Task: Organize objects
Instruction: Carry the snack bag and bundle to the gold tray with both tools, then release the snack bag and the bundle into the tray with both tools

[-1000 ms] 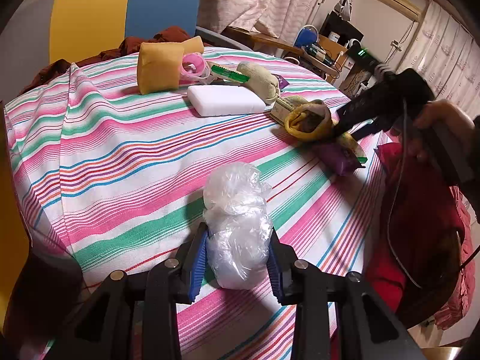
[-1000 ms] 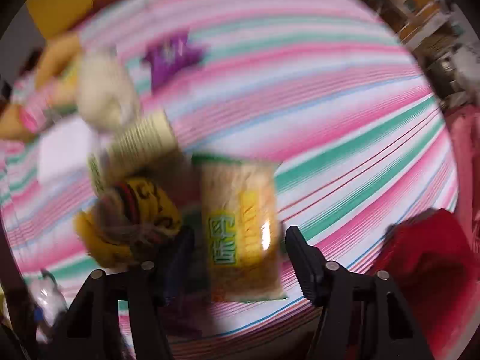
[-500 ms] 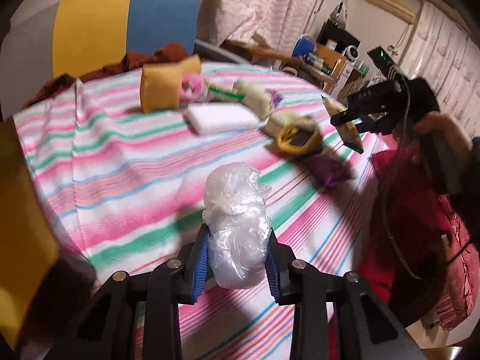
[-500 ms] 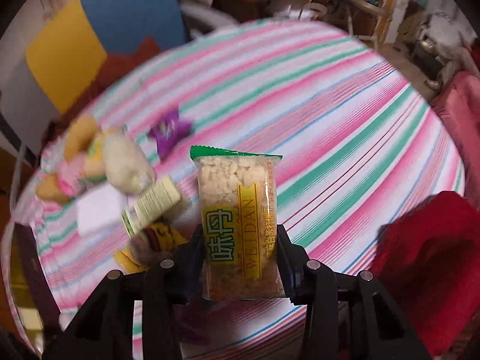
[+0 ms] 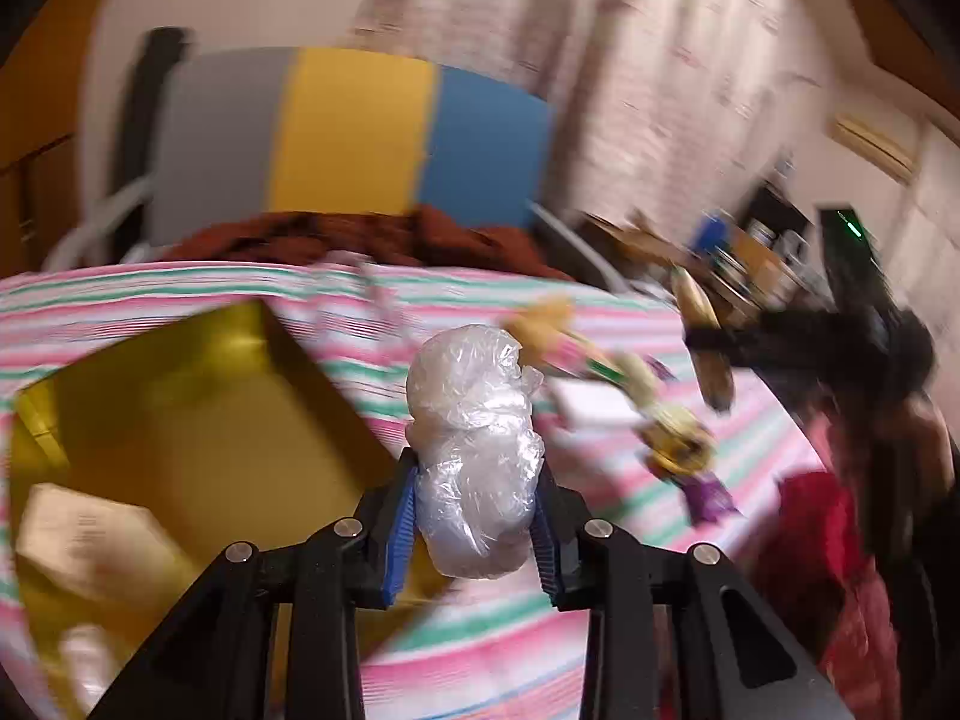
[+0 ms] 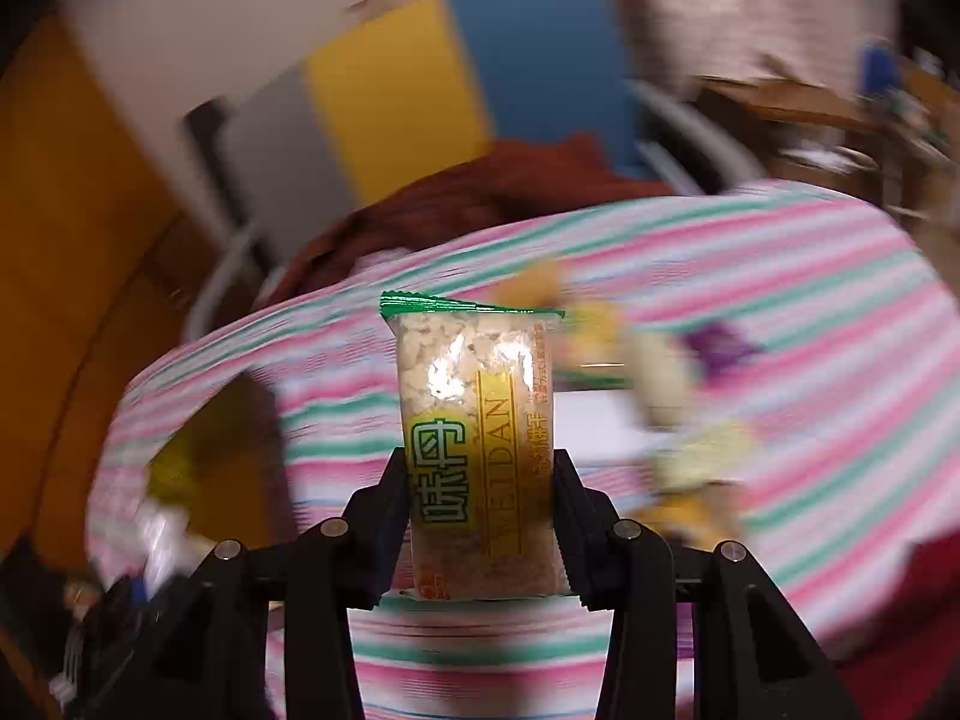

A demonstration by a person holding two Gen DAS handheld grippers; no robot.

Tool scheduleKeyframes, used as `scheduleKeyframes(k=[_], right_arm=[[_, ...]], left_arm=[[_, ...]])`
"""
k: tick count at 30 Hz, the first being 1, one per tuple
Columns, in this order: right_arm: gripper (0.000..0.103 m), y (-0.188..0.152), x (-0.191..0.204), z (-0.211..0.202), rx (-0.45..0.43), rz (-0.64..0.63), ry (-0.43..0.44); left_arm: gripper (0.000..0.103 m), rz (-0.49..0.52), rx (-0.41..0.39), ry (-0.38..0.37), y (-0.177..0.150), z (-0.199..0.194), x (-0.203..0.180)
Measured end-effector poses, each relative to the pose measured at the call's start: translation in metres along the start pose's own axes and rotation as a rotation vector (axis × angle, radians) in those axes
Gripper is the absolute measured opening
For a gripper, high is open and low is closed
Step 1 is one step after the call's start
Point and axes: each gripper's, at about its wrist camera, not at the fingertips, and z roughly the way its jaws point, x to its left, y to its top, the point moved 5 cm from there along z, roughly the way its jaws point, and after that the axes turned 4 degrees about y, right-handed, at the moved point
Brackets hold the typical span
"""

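The left gripper (image 5: 477, 531), black with blue pads, has its jaws clamped on a crumpled bundle of clear plastic wrap (image 5: 474, 456), held up off the round table covered in a pink, green and white striped cloth (image 5: 180, 288). Near left beneath it sits an open golden-yellow box (image 5: 198, 432) with a pale carton (image 5: 90, 540) inside (too blurred to read). The right gripper (image 6: 480, 531) has its jaws pressed against both sides of a clear snack packet with a green top seal and yellow label (image 6: 474, 450), upright above the cloth. A blurred cluster of small items (image 5: 636, 414), among them a white block, lies on the table's right half. At the far side stands a grey, yellow and blue panel (image 5: 354, 144).
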Motion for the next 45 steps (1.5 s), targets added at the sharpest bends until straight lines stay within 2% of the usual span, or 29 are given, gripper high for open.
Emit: scheduleKeyframes(k=[3, 9, 13, 15, 17, 19, 21, 24, 30, 33, 41, 45], right_arm=[[0.045, -0.008, 0.063, 0.029, 0.057, -0.094, 0.094], [0.044, -0.039, 0.163, 0.09, 0.195, -0.249, 0.213], [0.046, -0.067, 0.205, 0.132, 0.288, -0.315, 0.245], [0.046, -0.077, 0.221, 0.145, 0.321, -0.331, 0.252], [0.059, -0.09, 0.228, 0.155, 0.361, -0.335, 0.269], [0.066, -0.101, 0.232, 0.158, 0.383, -0.339, 0.289], [0.066, -0.108, 0.231, 0.157, 0.396, -0.341, 0.3], [0.067, -0.112, 0.227, 0.149, 0.394, -0.337, 0.301], [0.077, -0.111, 0.224, 0.137, 0.342, -0.356, 0.276], [0.081, -0.111, 0.234, 0.136, 0.294, -0.396, 0.251], [0.1, -0.109, 0.241, 0.113, 0.112, -0.489, 0.163], [0.102, -0.108, 0.237, 0.108, 0.063, -0.507, 0.119]], left_arm=[[0.033, -0.083, -0.032, 0.124, 0.014, -0.012, 0.056], [0.034, -0.232, -0.017, 0.279, 0.026, -0.016, 0.147], [0.038, -0.318, 0.021, 0.337, 0.023, -0.008, 0.192], [0.045, -0.349, 0.046, 0.359, 0.02, -0.002, 0.207], [0.048, -0.382, 0.052, 0.356, 0.017, -0.003, 0.217], [0.052, -0.409, 0.051, 0.369, 0.014, -0.005, 0.223], [0.052, -0.437, 0.03, 0.376, 0.01, -0.012, 0.227], [0.052, -0.43, -0.003, 0.418, 0.005, -0.028, 0.226], [0.052, -0.394, -0.036, 0.476, -0.01, -0.051, 0.205], [0.052, -0.365, -0.051, 0.493, -0.016, -0.059, 0.194], [0.052, -0.301, -0.049, 0.523, -0.03, -0.069, 0.169], [0.052, -0.282, -0.035, 0.535, -0.037, -0.069, 0.163]])
